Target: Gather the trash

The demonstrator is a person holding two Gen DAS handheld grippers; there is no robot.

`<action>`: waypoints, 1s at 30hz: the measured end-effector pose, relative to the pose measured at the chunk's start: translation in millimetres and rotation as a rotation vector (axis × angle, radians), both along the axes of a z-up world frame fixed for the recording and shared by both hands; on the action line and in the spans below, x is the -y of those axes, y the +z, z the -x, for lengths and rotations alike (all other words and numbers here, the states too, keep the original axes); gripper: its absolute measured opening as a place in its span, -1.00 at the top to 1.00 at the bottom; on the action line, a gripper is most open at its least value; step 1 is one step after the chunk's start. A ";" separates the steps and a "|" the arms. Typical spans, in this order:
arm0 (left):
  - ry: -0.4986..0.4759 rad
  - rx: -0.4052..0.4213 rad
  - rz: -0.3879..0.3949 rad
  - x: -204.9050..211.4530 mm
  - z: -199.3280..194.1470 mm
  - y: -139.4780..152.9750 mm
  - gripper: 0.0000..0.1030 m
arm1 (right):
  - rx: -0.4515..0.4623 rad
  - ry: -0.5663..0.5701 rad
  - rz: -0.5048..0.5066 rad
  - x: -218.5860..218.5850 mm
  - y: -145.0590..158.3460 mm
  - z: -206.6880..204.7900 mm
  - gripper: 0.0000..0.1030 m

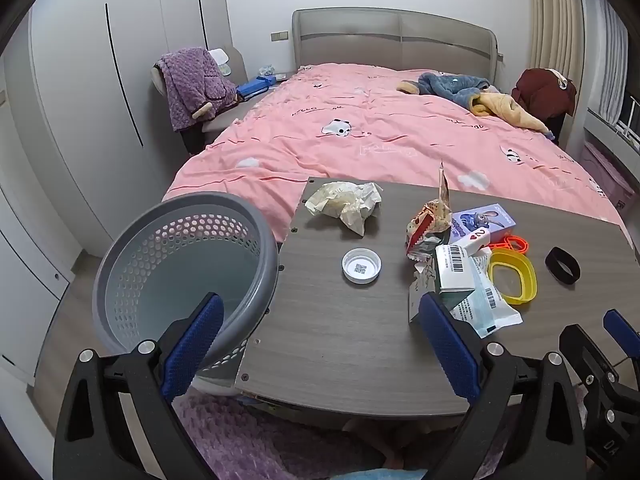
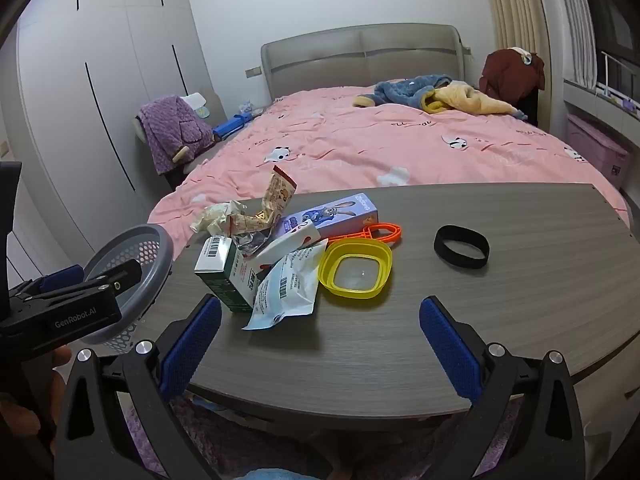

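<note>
Both tools, left tool (image 1: 320, 344) and right tool (image 2: 320, 344), gape wide, gripping nothing. On the desk (image 1: 340, 344): one crumpled paper (image 1: 346, 202), one white cap (image 1: 361, 266), one snack wrapper (image 1: 430, 216), two cartons, one plastic pouch (image 2: 286, 286). One grey basket (image 1: 180, 264) stands beside the desk's left edge.

One basket (image 1: 120, 264), one white cap (image 1: 361, 266), one yellow lid (image 1: 516, 276), one black band (image 1: 562, 265), two boxes (image 2: 332, 216).

"GenRobot.AI" on left hand-held gripper (image 2: 76, 280)
</note>
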State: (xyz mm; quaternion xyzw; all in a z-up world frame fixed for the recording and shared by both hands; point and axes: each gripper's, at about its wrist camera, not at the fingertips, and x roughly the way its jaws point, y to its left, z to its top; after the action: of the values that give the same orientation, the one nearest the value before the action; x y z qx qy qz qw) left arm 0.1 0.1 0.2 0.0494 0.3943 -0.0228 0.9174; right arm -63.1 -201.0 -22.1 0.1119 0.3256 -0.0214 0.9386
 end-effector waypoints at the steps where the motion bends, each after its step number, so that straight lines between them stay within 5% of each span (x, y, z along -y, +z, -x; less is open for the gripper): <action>1: 0.000 0.001 0.000 0.0 -0.1 0.0 -0.82 | 0.004 0.000 -0.004 0.0 0.0 0.4 -0.90; 30: 0.019 0.080 0.016 -13.7 23.6 17.4 -0.82 | 0.058 0.016 0.017 -9.3 13.7 14.8 -0.90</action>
State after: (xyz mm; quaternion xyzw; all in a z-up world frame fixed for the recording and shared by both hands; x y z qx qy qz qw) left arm -23.5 13.7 17.6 0.0390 0.3573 -0.0155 0.9330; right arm -78.0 -191.8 -8.4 0.1017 0.2989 -0.0135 0.9487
